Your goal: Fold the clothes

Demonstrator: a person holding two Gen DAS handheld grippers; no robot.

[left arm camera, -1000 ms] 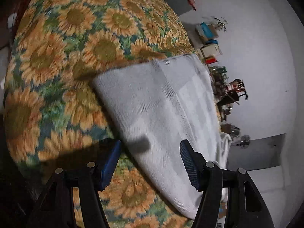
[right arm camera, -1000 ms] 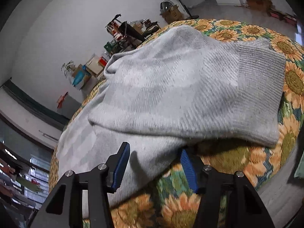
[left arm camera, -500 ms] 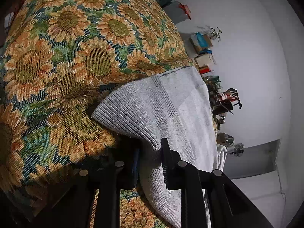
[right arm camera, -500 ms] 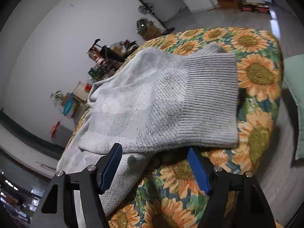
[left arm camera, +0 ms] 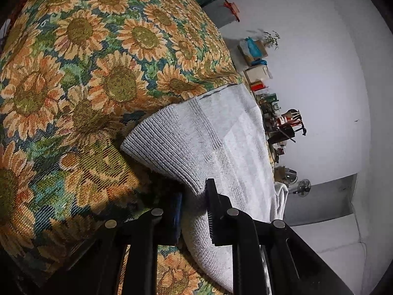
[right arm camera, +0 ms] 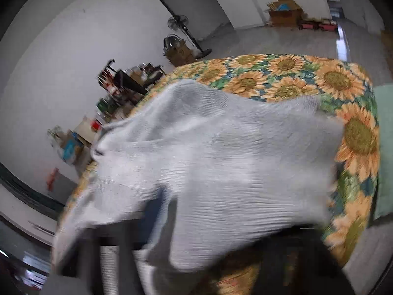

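A grey knit sweater [left arm camera: 221, 132] lies on a bed with a sunflower-print cover [left arm camera: 103, 78]. In the left wrist view my left gripper [left arm camera: 194, 198] is shut on the sweater's ribbed hem, which rises off the cover in a fold. The right wrist view is blurred by motion. There the sweater [right arm camera: 221, 152] drapes over my right gripper [right arm camera: 206, 223]. One blue pad [right arm camera: 153, 209] shows at the left, the other finger is hidden under the cloth, and I cannot make out how the jaws stand.
The bed's edge and bare floor [right arm camera: 282, 41] lie beyond the sunflower cover [right arm camera: 356, 135]. Cluttered shelves and boxes [left arm camera: 260, 73] line the white wall, with a standing fan [right arm camera: 179, 24] nearby. A green cushion [right arm camera: 384, 147] sits at the right edge.
My left gripper went from open over the hem to shut on it and has lifted the edge. The right gripper pushed in under the sweater, which now covers it.
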